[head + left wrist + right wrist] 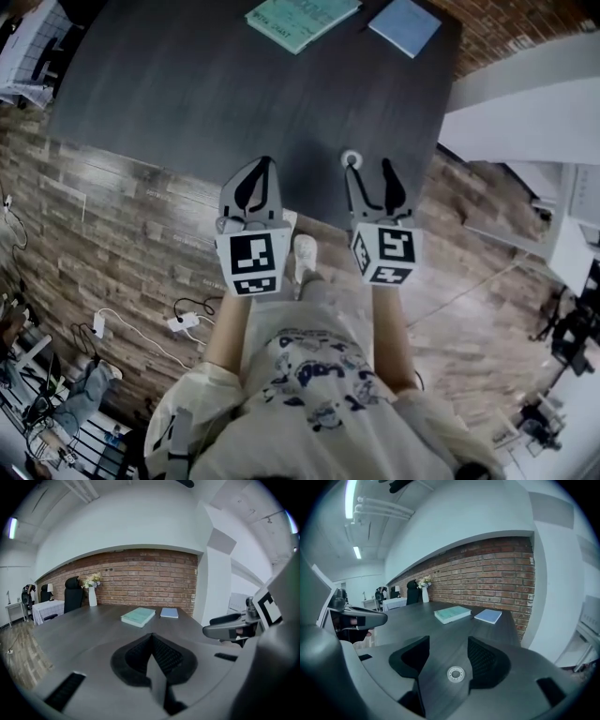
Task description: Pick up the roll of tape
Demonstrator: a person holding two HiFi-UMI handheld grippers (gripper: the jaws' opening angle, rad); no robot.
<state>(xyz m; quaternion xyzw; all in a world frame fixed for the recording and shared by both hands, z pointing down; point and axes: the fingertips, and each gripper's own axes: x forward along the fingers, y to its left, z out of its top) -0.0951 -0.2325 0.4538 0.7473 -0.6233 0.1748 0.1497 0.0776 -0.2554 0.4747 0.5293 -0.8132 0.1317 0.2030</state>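
The roll of tape (352,158) is a small white ring lying flat on the dark table (187,84), close to its near edge. In the right gripper view the roll of tape (456,673) lies on the tabletop in the gap between the two fingers. My right gripper (369,167) is open and hovers over it, one fingertip right beside the ring; its jaws (448,641) stand well apart. My left gripper (267,164) is to the left over the table edge, shut with nothing held (151,639).
A green book (300,19) and a blue book (405,25) lie at the table's far end. A white wall block (525,103) stands right of the table. Below me are the wooden floor, cables (178,321) and my white shoe (305,253).
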